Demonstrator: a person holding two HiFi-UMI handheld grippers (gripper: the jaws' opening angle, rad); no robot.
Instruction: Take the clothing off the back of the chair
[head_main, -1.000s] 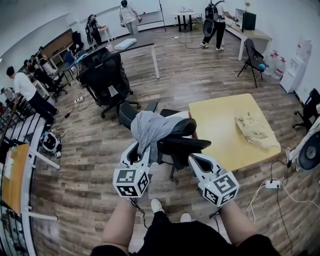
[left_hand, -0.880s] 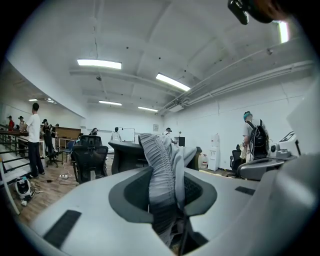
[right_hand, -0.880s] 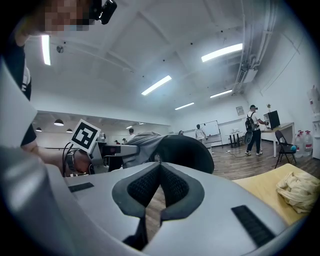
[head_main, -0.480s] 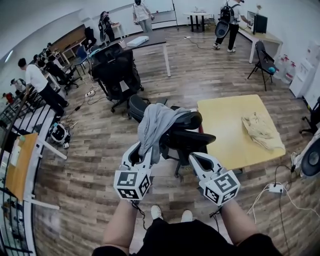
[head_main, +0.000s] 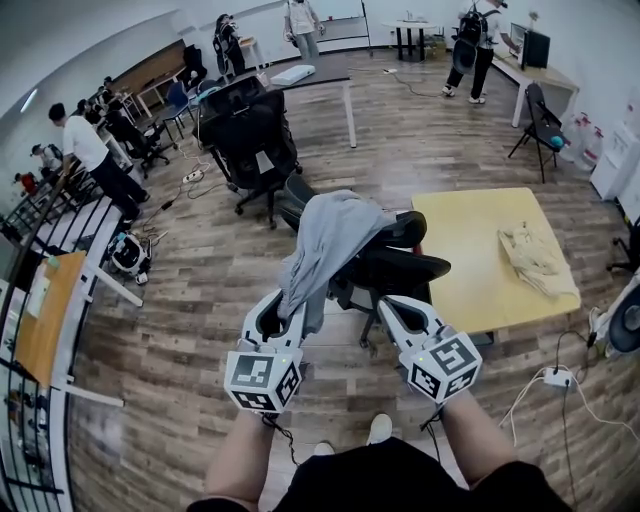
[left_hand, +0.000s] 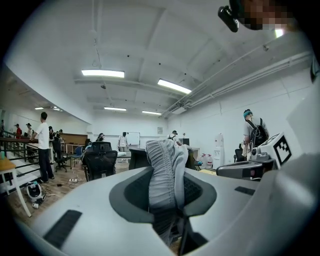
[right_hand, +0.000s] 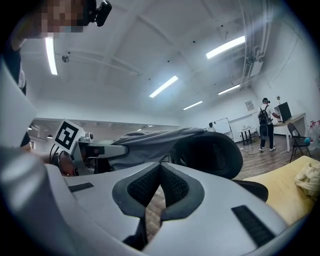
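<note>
Since a second ago, the grey garment (head_main: 330, 235) has been drawn out longer from the back of the black chair (head_main: 405, 268) at frame centre, down toward the left gripper (head_main: 288, 303) at lower centre. Its upper part drapes over the chair back; its lower edge is pinched between the left fingers (left_hand: 202, 192). At lower centre-right, just beside the chair, the right gripper (head_main: 392, 308) has its fingers (right_hand: 176, 186) closed together on nothing. A yellow tabletop (head_main: 470, 240) at right carries a crumpled cloth (head_main: 535, 262).
</note>
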